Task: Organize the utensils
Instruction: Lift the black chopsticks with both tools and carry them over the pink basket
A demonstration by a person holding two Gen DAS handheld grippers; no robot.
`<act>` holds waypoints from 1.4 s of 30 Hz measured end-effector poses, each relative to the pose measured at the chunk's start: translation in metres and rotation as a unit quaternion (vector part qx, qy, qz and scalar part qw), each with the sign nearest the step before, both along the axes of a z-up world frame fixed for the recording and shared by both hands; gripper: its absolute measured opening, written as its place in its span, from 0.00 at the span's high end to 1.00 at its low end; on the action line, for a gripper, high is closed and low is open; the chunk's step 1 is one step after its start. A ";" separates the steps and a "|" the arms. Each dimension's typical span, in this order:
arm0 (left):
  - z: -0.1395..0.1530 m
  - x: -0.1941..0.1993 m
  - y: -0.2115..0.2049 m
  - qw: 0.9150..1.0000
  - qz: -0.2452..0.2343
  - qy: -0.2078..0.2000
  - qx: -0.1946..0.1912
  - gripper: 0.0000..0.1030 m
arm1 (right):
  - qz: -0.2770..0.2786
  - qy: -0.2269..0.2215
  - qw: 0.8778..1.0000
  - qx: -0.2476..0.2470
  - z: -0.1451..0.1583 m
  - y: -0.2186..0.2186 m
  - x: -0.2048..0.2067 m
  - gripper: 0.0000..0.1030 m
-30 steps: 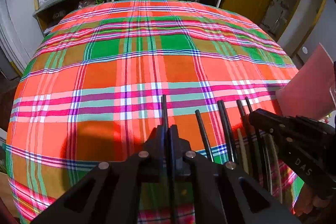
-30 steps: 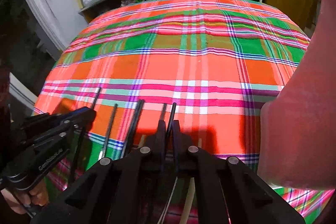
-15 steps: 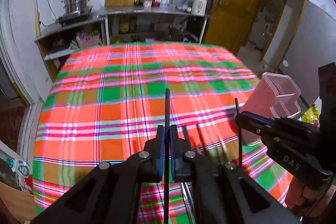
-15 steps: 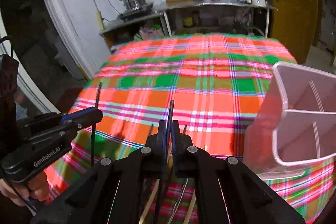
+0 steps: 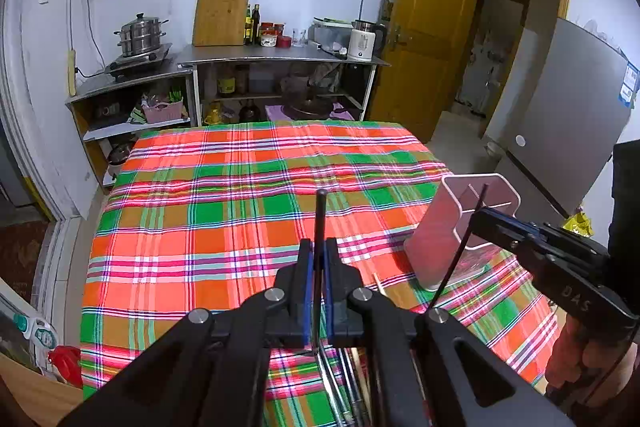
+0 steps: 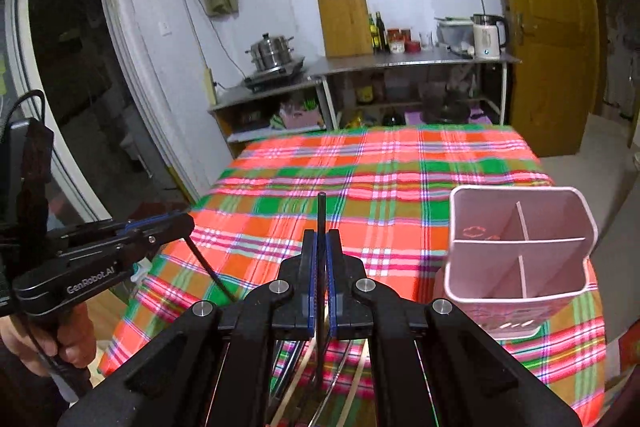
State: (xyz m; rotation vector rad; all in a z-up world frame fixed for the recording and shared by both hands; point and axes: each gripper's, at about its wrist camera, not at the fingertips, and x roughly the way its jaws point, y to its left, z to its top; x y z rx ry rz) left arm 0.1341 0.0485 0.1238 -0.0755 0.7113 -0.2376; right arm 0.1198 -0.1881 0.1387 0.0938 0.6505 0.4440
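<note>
My left gripper (image 5: 319, 247) is shut on a black chopstick (image 5: 321, 211) that stands up between its blue pads, lifted above the plaid tablecloth (image 5: 224, 227). My right gripper (image 6: 321, 239) is shut on a second black chopstick (image 6: 321, 213), also held in the air. Each gripper shows in the other's view: the right gripper (image 5: 480, 217) hangs just in front of the pink divided holder (image 5: 436, 243), and the left gripper (image 6: 186, 223) is at the far left. The holder (image 6: 516, 189) stands upright at the right with its compartments open. Several loose chopsticks (image 6: 348, 375) lie on the cloth beneath the grippers.
A person's hands (image 6: 60, 339) grip both handles. Beyond the table's far edge are steel shelves (image 5: 280, 57) with a steamer pot (image 5: 140, 35), a cutting board, bottles and a kettle. A yellow door (image 5: 432, 39) and a grey fridge (image 5: 568, 115) stand at the right.
Both grippers have risen from the tablecloth, each carrying a black chopstick. The holder's open top has come into view, and the loose chopsticks now lie lower in the pictures.
</note>
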 end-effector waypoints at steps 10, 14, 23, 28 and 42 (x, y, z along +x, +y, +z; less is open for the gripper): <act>0.025 0.002 -0.011 1.000 -0.009 -0.015 -0.016 0.95 | -0.010 -0.029 0.999 0.019 0.028 -0.020 -0.008 0.97; 0.040 0.005 -0.024 0.999 -0.021 -0.022 -0.027 0.95 | -0.017 -0.042 0.999 0.022 0.041 -0.033 -0.009 0.97; 0.086 0.012 -0.061 0.996 -0.059 -0.047 -0.045 0.95 | -0.041 -0.086 0.995 0.028 0.084 -0.066 -0.017 1.00; 0.105 0.022 -0.085 0.994 -0.078 -0.053 -0.057 0.95 | -0.061 -0.111 0.992 0.028 0.108 -0.087 -0.021 1.00; 0.078 0.032 -0.079 0.996 -0.069 -0.030 -0.050 0.95 | -0.042 -0.040 0.997 0.053 0.041 -0.104 -0.011 0.92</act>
